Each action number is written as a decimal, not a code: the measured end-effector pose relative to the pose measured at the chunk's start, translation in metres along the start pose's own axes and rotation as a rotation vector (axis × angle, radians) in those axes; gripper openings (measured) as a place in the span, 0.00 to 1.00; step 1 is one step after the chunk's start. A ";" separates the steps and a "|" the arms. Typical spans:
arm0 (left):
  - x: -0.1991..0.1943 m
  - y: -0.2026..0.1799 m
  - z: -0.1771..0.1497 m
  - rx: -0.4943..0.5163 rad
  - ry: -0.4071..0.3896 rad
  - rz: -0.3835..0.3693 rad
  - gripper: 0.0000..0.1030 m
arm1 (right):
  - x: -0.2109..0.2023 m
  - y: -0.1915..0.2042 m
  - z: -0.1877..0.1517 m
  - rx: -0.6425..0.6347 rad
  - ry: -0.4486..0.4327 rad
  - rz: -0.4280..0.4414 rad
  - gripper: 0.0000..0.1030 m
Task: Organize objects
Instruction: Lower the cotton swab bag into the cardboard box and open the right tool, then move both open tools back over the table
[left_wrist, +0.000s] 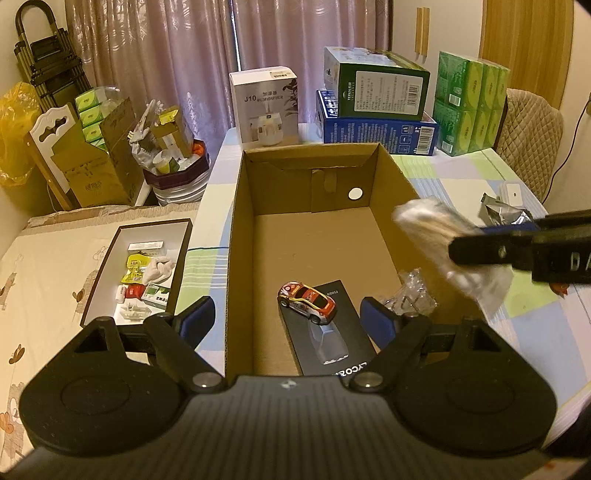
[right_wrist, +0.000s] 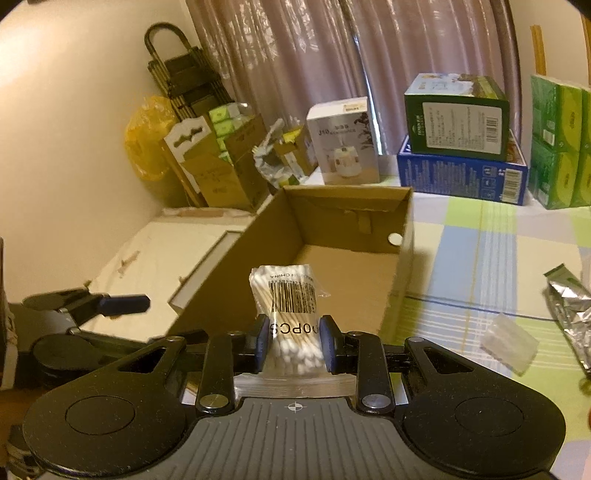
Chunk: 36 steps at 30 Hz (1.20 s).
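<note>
Pink curtains (left_wrist: 155, 55) hang behind a checked tablecloth (right_wrist: 480, 266) stacked with boxes at upper right, a foil packet (right_wrist: 569, 306) at its right edge. Mid-frame, the cardboard box (left_wrist: 258, 177) holds a toy car (left_wrist: 307, 301) on a black box (left_wrist: 332, 332) beside a clear bag of hardware (left_wrist: 408, 299). The left gripper (left_wrist: 287, 319) gapes wide and empty over its near end; the right gripper (right_wrist: 293, 341) pinches a bag of cotton swabs (right_wrist: 291, 295) above its near rim.

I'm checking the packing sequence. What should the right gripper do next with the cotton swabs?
Probably carry the cotton swab bag forward over the cardboard box and release it. The right gripper is shut on it near the box's edge; the toy car lies inside already.
</note>
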<state>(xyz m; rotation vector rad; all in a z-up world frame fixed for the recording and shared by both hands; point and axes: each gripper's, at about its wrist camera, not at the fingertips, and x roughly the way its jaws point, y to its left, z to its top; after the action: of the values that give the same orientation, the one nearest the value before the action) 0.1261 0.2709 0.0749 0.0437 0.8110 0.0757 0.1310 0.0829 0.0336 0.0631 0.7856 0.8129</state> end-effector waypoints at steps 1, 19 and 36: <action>0.000 0.001 -0.001 -0.001 0.001 0.001 0.80 | 0.000 -0.001 0.001 0.021 -0.019 -0.004 0.42; -0.019 -0.021 -0.006 -0.035 -0.012 -0.026 0.80 | -0.056 -0.039 -0.015 0.080 -0.075 -0.052 0.70; -0.074 -0.138 -0.004 0.022 -0.105 -0.184 0.91 | -0.224 -0.151 -0.075 0.165 -0.159 -0.340 0.70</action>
<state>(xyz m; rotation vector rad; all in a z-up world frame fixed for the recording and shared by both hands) 0.0795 0.1276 0.1157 -0.0066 0.7075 -0.1081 0.0814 -0.1910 0.0644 0.1352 0.6874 0.4145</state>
